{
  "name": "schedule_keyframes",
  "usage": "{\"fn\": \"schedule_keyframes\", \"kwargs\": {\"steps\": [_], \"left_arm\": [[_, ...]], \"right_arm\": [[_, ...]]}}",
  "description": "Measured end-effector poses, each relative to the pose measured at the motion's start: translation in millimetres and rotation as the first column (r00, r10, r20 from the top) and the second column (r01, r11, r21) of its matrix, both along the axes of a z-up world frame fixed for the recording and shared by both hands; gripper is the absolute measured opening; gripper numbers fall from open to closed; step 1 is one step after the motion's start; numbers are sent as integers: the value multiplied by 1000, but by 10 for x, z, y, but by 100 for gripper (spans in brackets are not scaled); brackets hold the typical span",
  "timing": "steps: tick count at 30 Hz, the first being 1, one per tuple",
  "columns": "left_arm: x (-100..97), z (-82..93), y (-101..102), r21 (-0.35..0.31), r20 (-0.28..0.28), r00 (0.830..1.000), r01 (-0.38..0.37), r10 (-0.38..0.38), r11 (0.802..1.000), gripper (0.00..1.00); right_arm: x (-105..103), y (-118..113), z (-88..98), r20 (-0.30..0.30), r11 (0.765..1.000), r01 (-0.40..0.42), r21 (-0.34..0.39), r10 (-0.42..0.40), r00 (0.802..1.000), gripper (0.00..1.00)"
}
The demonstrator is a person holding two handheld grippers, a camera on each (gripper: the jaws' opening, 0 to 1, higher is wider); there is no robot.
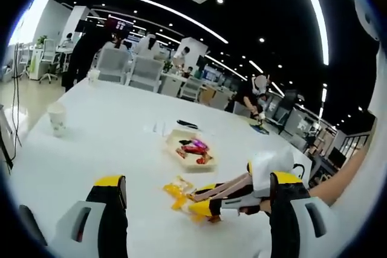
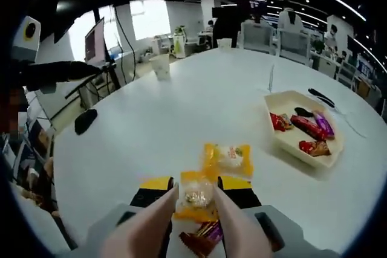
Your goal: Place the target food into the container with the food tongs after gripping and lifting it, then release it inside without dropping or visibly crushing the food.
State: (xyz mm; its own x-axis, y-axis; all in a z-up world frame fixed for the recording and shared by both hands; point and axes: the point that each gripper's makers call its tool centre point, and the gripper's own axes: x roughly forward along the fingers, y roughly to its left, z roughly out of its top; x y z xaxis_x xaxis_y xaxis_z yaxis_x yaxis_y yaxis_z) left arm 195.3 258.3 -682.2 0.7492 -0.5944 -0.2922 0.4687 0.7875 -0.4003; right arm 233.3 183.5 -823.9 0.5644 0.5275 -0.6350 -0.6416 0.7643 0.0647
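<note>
The right claw (image 2: 196, 206) carries a pair of pink food tongs (image 2: 245, 234) between its jaws; the tong tips close on a yellow-wrapped snack (image 2: 196, 200), which sits between them just above the white worktop (image 2: 181, 113); whether the packet is lifted clear of the surface cannot be told. A second yellow-wrapped snack (image 2: 228, 158) lies on the worktop just beyond the gripped one; a dark red wrapped piece (image 2: 202, 237) lies beneath the tongs, nearer the camera. The cream container (image 2: 290, 143) rests to the right, well apart, with red and purple wrapped items inside.

In the left gripper view, the left claw (image 1: 199, 200) stands wide, holding nothing; the right claw (image 1: 208, 205) enters from the right with the tongs (image 1: 227, 190) pinching the yellow snack (image 1: 181, 194); the container (image 1: 175, 140) lies further back on the worktop (image 1: 121, 131); a paper cup (image 1: 57, 118) stands at the left.
</note>
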Motion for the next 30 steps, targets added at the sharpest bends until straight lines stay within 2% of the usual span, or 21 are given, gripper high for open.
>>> {"fn": "schedule_keyframes", "kwargs": {"steps": [6,12,16,20,26,28,30], "left_arm": [[20,-34,18,2,6,1000,14,-14,1000,99],[26,-63,-33,-46,26,999,26,-24,999,99],[29,-170,-116,-56,14,999,42,-41,998,99],[14,-119,-161,-88,37,999,38,-35,995,99],[-37,-127,-177,-92,29,999,36,-34,995,99],[-56,-114,-158,-96,37,999,33,-30,995,99],[-63,-137,-136,-89,38,999,30,-27,996,99]], "right_arm": [[14,-25,-86,-19,1000,17,-10,-17,1000,29],[-15,-74,-101,-18,1000,30,2,-30,999,29],[-61,-80,-86,-6,1000,-9,3,9,1000,29],[-89,-86,-104,-18,1000,-26,-4,26,999,30],[-101,-32,-82,-12,999,-49,-8,49,999,30],[-107,9,-121,-18,998,-62,-11,62,998,30],[-119,12,-198,-18,995,-88,-51,87,996,30]]}}
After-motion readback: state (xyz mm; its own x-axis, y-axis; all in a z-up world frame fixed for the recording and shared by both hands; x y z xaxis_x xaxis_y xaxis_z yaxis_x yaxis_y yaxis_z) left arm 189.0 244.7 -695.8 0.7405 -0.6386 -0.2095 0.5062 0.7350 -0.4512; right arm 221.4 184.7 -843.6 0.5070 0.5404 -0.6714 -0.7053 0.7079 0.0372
